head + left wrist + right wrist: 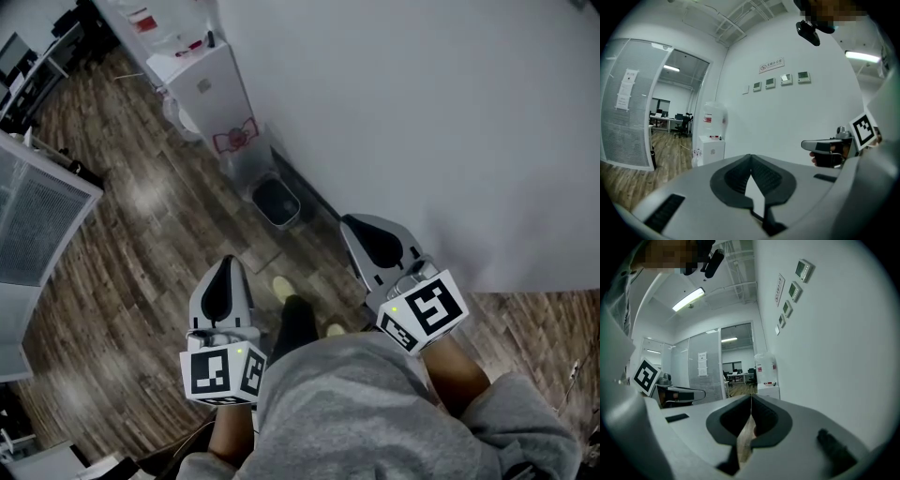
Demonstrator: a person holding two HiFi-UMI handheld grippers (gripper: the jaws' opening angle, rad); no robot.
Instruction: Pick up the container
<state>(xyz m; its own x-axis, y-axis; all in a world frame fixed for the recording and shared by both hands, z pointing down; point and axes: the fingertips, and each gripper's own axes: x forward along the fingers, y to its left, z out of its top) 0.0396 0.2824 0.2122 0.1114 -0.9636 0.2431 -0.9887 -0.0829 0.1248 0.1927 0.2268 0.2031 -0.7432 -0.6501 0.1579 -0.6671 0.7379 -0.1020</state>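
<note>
No container lies between or near either pair of jaws. The one vessel I can make out is a small dark bin (pixel 277 202) on the floor at the foot of the white wall. My left gripper (pixel 226 262) is held at waist height above the wooden floor, its jaws shut and empty (pixel 750 156). My right gripper (pixel 350 221) is held beside the wall, also shut with nothing in it (pixel 751 397). Both point forward, roughly towards the bin, well short of it. Each gripper view catches the other gripper (pixel 829 146) (pixel 677 394).
A white water dispenser (pixel 211 89) (pixel 712 136) stands against the wall beyond the bin. A glass partition (pixel 37 216) borders the left side. The white wall (pixel 422 112) runs close along my right. Desks and chairs (pixel 677 123) stand farther back.
</note>
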